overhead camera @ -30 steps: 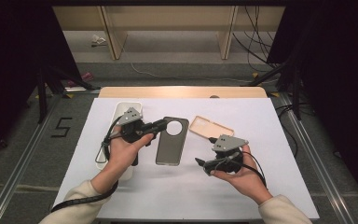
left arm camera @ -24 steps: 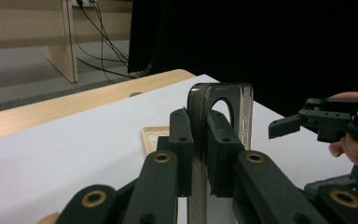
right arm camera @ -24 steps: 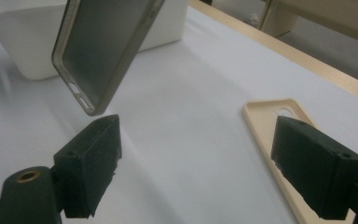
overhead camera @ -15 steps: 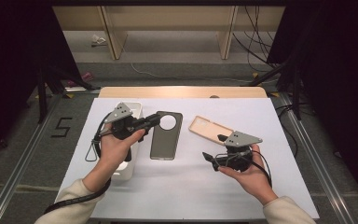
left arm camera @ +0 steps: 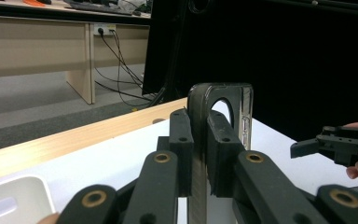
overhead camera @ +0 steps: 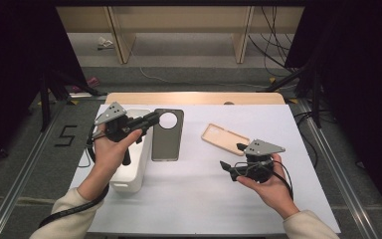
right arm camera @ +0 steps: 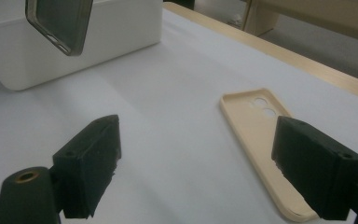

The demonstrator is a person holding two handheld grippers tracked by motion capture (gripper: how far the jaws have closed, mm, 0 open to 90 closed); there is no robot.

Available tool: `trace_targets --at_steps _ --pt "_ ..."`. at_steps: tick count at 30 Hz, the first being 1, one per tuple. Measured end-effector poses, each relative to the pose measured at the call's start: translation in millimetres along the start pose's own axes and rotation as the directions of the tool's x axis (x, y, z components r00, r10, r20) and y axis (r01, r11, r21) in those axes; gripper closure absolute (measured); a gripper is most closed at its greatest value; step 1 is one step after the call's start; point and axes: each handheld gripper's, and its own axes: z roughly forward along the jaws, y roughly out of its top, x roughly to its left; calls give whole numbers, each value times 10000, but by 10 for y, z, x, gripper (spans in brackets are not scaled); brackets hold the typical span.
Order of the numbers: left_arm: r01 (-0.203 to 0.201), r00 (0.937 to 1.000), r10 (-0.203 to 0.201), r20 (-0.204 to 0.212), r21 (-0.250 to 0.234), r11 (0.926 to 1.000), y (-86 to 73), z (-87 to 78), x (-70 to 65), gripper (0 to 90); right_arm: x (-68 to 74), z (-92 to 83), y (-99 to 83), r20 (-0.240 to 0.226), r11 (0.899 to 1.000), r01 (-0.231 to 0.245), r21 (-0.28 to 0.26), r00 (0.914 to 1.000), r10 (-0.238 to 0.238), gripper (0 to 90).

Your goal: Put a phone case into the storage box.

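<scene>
A: What has the left gripper [overhead camera: 146,121] got?

B: A dark phone case [overhead camera: 167,134], with a round camera hole near its far end. The jaws are clamped on its edge; in the left gripper view the pads [left arm camera: 182,140] press on both sides of the thin case [left arm camera: 223,107], which stands on edge between them.

A: Is the case on the table [overhead camera: 189,199]?

B: It is held above the white tabletop. In the right gripper view it hangs in front of the white bin [right arm camera: 98,37], clear of the surface.

A: Where is the bin?

B: At the left of the table, under the left hand [overhead camera: 110,152]. The case sits just to the right of the bin [overhead camera: 134,169] in the high view.

A: And the right gripper [overhead camera: 231,162]?

B: Its jaws stand wide apart with nothing between them. It is held in the right hand [overhead camera: 266,181] at the right of the table, pointing left.

A: Anything near it?

B: A tan case [overhead camera: 225,139] lies flat on the table, open side up, just beyond the right gripper. In the right gripper view the tan case [right arm camera: 256,140] runs up beside the right jaw, two small holes at its far end
</scene>
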Motion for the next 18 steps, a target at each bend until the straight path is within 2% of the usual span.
trace_targets --at_steps 18 --pt "-261 9995 258 -156 -207 9994 122 -133 137 818 -72 -67 -39 205 9994 -340 -70 9992 341 165"
